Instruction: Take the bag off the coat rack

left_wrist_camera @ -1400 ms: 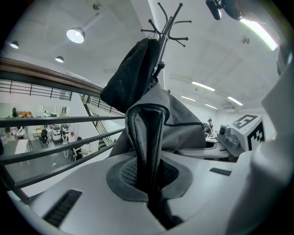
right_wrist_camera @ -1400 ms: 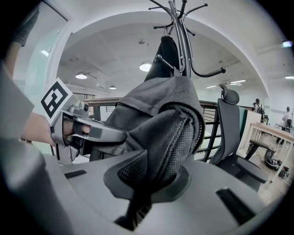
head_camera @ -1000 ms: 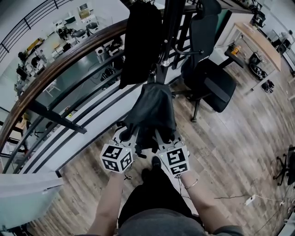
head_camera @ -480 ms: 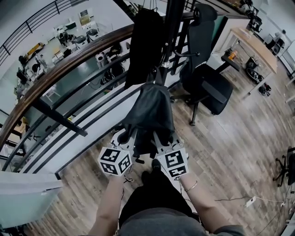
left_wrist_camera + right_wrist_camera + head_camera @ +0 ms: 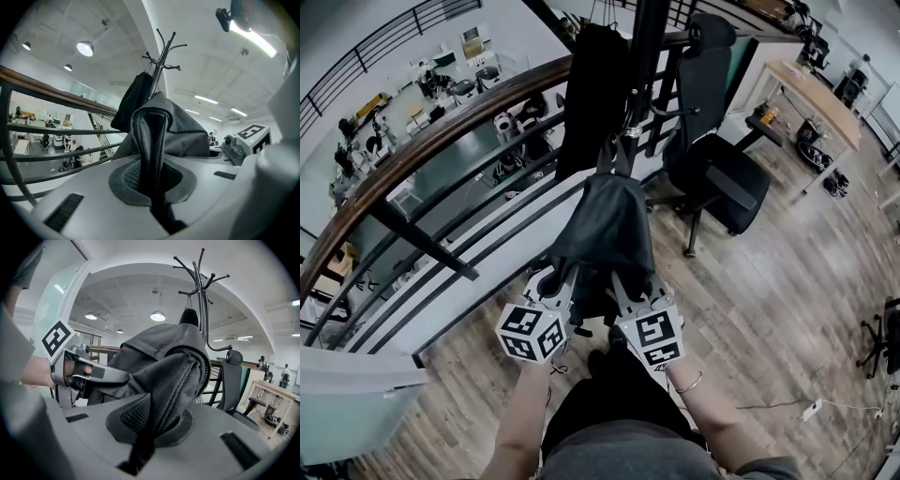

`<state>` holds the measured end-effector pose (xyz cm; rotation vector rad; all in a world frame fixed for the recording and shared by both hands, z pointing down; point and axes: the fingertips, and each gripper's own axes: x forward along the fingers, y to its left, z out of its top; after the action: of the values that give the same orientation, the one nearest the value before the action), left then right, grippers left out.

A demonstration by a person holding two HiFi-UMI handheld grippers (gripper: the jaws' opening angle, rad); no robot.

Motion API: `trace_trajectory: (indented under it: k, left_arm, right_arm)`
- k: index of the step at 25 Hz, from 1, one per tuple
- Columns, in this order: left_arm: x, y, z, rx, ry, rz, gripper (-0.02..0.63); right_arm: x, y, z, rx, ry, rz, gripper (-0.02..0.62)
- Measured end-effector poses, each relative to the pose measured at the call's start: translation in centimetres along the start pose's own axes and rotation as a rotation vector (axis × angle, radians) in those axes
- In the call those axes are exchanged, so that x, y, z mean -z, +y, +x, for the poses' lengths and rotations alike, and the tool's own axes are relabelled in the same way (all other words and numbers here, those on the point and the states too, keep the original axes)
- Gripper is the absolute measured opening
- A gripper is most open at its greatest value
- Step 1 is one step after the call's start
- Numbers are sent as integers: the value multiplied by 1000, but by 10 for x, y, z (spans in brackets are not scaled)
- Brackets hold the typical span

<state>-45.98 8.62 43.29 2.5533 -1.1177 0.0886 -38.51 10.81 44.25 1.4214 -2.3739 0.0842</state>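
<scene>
A black bag (image 5: 605, 220) hangs in front of the coat rack's black pole (image 5: 642, 56). Its top loop reaches up beside the pole, and I cannot tell whether it sits on a hook. My left gripper (image 5: 549, 279) is shut on a bag strap (image 5: 149, 150) at the bag's lower left. My right gripper (image 5: 630, 285) is shut on a padded mesh strap (image 5: 176, 385) at the lower right. The two grippers sit side by side under the bag. The rack's hooks (image 5: 164, 44) rise above the bag (image 5: 183, 129) in the left gripper view, and its top (image 5: 201, 273) shows in the right gripper view.
A dark garment (image 5: 592, 94) hangs on the rack's left side. A wooden-topped railing (image 5: 441, 131) with black bars runs behind and to the left. A black office chair (image 5: 717, 169) stands to the right of the rack, a desk (image 5: 820, 94) farther right. The floor is wood plank (image 5: 787, 291).
Both grippers have slid slightly down and left in the head view, still clamped on the straps. The bag keeps its place by the pole.
</scene>
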Motion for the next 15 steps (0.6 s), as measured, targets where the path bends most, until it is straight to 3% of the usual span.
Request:
trace_trajectory:
  k: [8,15]
  left_arm:
    - [4,-25,10,55,29,4,31]
    - [10,-59,40,140,61,12,31]
  right_arm:
    - [8,-13,-24,58,16,27,23]
    - [24,-45,-50,159,38,62,21]
